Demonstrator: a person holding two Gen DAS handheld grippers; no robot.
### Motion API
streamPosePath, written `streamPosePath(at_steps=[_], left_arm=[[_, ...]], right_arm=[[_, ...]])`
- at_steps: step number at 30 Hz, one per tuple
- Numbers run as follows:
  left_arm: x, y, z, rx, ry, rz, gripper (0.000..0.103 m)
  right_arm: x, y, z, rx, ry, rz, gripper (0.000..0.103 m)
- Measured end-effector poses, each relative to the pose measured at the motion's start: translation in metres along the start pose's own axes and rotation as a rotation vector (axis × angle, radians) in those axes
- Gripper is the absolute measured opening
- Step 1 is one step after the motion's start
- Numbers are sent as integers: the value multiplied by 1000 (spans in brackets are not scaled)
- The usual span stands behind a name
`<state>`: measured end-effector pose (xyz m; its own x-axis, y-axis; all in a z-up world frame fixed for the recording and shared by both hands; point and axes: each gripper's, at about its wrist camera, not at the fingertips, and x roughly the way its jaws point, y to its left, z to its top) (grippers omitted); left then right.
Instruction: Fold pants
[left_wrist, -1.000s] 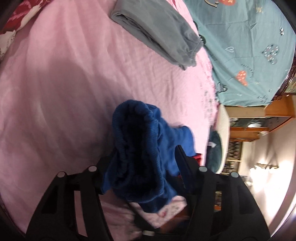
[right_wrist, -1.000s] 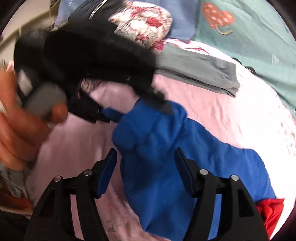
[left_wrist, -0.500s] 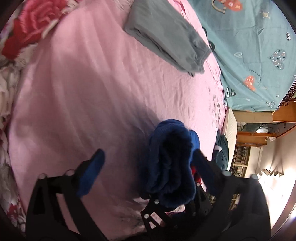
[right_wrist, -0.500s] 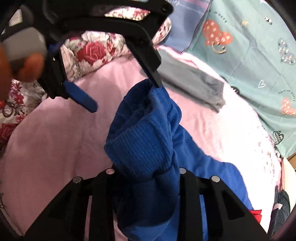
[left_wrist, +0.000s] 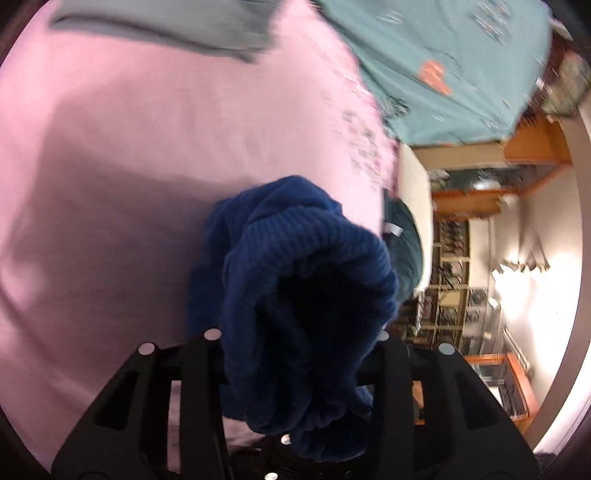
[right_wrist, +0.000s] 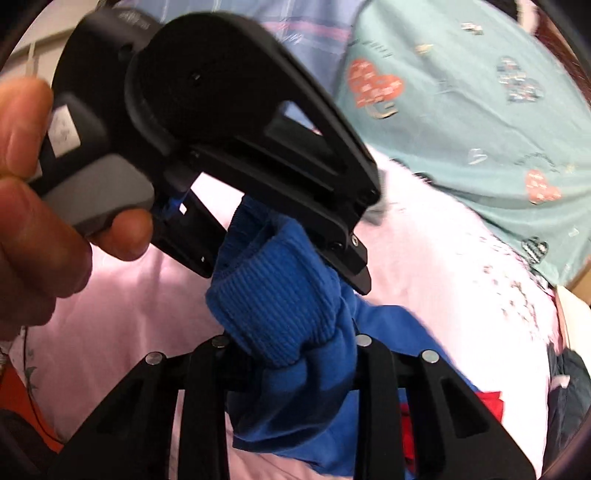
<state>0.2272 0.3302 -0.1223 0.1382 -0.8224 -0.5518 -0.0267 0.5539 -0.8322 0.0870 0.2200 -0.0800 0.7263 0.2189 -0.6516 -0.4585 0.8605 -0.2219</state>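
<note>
In the left wrist view, the blue pants are seen bunched in the lower centre of the frame, their ribbed waistband clamped between the fingers of the left gripper, which is closed on the cloth. The bundle is held above the pink bedsheet, which fills the left and middle of the frame. A folded grey garment is laid at the top, blurred. A teal quilt with heart prints is spread at the upper right, and wooden shelving and a lit wall are seen at the right edge.

In the right wrist view, the same waistband is gripped at the lower centre by the right gripper, also clenched on it. The left gripper is seen from outside in the upper left, biting the same band just beside, with the person's left hand wrapped around its handle. The rest of the pants trails to the lower right over the sheet, near something red.

Since both grips are set close together on a crumpled band, a twisted or doubled layer may be judged likely when the band is pulled apart; a leg could stay tangled. A slip of the thick ribbing from either gripper is also possible, and the hanging cloth could drag against the red item.
</note>
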Motion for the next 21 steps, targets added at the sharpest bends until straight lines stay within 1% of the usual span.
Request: streamPosePath(at_steps=[3,6,7,10,12,14,15,17,20,21], left_arm=[[26,-44,-4,77,25,-3,39],[67,-91,-11,149,77,4,39],[80,-100,-13,165,90,11,39],[134,-130,-21,207,145,54,39],[173,-144,-24,229,175,102,39],[209,-156,-29,255,190,158,39],[221,-158,-30,269,193,183,39],[250,-156,-33,298,200,265,41],[285,-150,-39,320,201,375,53],[293,-149,-40,334,198,398,57]], right_arm=[[-26,-38,-8,77,-31,-38,29],[-50,-80,-25,159,-41,-84,29],[-57,-93,-33,184,-39,-98,29],[-68,-137,-60,269,-10,-129,29],[-70,-167,-82,345,26,-134,29],[-62,-198,-104,434,66,-114,29],[-59,-208,-112,464,80,-106,29],[-46,-233,-133,544,123,-55,29],[-23,-263,-167,686,195,50,29],[-17,-272,-178,740,213,91,29]])
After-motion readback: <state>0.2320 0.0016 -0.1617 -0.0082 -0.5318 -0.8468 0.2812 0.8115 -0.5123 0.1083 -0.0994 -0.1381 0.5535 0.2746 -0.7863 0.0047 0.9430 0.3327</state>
